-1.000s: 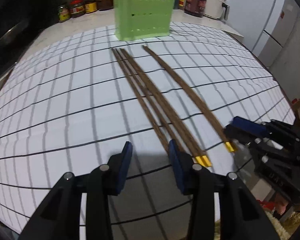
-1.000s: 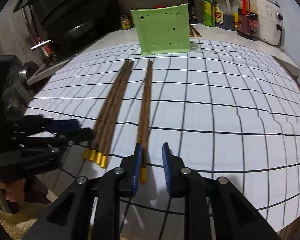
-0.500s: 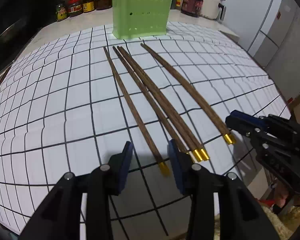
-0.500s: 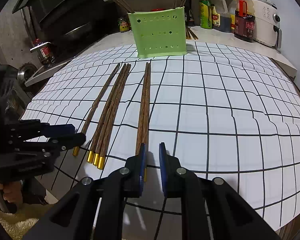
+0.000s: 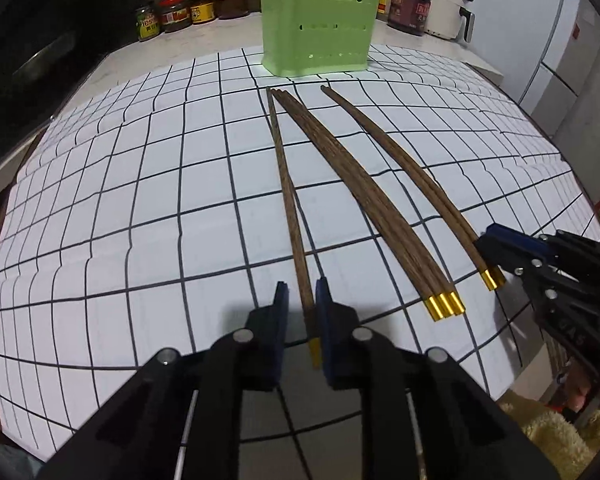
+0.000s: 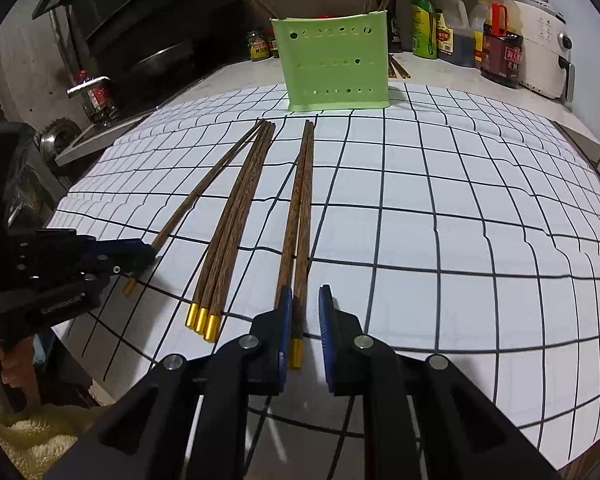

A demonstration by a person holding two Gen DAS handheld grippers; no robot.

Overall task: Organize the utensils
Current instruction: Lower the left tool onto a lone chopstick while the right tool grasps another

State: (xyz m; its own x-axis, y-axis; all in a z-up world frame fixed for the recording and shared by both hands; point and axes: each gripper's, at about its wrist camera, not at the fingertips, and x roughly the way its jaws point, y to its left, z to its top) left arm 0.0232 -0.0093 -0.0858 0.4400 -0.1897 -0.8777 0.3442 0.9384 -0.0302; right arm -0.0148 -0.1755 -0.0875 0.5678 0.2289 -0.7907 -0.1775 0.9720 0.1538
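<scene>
Left gripper: jaws have just been closing, now nearly shut around the gold-tipped end of a single chopstick lying on the checked mat. Right gripper: jaws narrow, around the near end of a chopstick pair; contact unclear. Three chopsticks lie between. Green holder stands at 12 o'clock.

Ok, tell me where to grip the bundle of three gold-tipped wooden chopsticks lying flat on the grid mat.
Grip the three gold-tipped wooden chopsticks just above their gold caps, coming from the near mat edge, jaws astride the bundle. They lie flat, side by side, caps towards the grippers, tips towards the green holder.
</scene>
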